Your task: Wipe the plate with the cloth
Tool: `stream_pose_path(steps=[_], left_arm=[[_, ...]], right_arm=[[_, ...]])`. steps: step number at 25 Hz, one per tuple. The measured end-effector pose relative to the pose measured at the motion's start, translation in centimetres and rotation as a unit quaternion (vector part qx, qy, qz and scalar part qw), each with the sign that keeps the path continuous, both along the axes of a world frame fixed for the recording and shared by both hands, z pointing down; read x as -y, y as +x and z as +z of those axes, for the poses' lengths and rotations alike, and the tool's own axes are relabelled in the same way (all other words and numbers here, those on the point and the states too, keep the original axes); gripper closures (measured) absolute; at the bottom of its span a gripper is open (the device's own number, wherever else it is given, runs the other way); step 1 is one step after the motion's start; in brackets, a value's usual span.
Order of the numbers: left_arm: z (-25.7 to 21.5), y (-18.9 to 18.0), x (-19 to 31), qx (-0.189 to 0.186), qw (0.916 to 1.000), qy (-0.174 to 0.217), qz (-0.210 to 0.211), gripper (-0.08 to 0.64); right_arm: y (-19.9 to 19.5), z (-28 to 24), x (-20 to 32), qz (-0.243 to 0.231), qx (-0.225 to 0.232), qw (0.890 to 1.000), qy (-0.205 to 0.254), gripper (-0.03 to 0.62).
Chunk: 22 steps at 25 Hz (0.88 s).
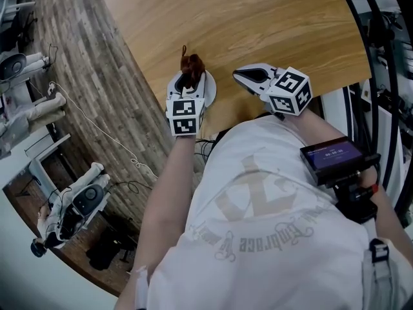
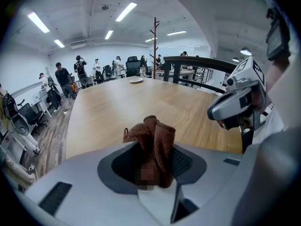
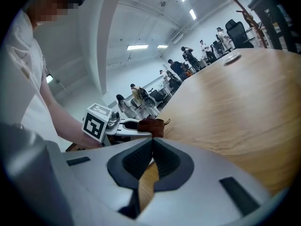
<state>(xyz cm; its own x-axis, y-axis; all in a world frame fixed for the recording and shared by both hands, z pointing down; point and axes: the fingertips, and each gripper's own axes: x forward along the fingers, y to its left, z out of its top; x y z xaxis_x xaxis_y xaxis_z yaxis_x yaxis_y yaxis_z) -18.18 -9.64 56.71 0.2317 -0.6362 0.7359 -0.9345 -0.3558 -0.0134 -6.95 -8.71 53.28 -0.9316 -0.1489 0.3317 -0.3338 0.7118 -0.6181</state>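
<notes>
Two grippers, one cloth, one plate, all over one wooden table.
Left gripper pinches the brown cloth, bunched upright in its jaws. Right gripper, at its 3 o'clock and apart from it, has jaws pressed together on nothing. Plate sits well away at 12 o'clock, toward the far end of the bare tabletop. Plank floor runs along the table's curved 9 o'clock edge. Several people stand beyond in the open office.
</notes>
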Motion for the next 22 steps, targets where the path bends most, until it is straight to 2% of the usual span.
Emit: stream_pose_path(steps=[5,9,22], left_arm=[[-0.3,2.4,-0.2,-0.009,0.9996,0.004,0.028,0.390],[-0.7,1.8,-0.2,-0.003,0.9998,0.009,0.020,0.390],[-0.4,-7.8,-2.8,0.043,0.9963,-0.002,-0.074,0.390]], right_arm=[[0.1,0.1,0.0,0.005,0.000,1.000,-0.004,0.580],[0.0,0.0,-0.2,-0.001,0.000,1.000,-0.003,0.578],[-0.1,0.2,-0.4,-0.005,-0.002,1.000,-0.003,0.579]])
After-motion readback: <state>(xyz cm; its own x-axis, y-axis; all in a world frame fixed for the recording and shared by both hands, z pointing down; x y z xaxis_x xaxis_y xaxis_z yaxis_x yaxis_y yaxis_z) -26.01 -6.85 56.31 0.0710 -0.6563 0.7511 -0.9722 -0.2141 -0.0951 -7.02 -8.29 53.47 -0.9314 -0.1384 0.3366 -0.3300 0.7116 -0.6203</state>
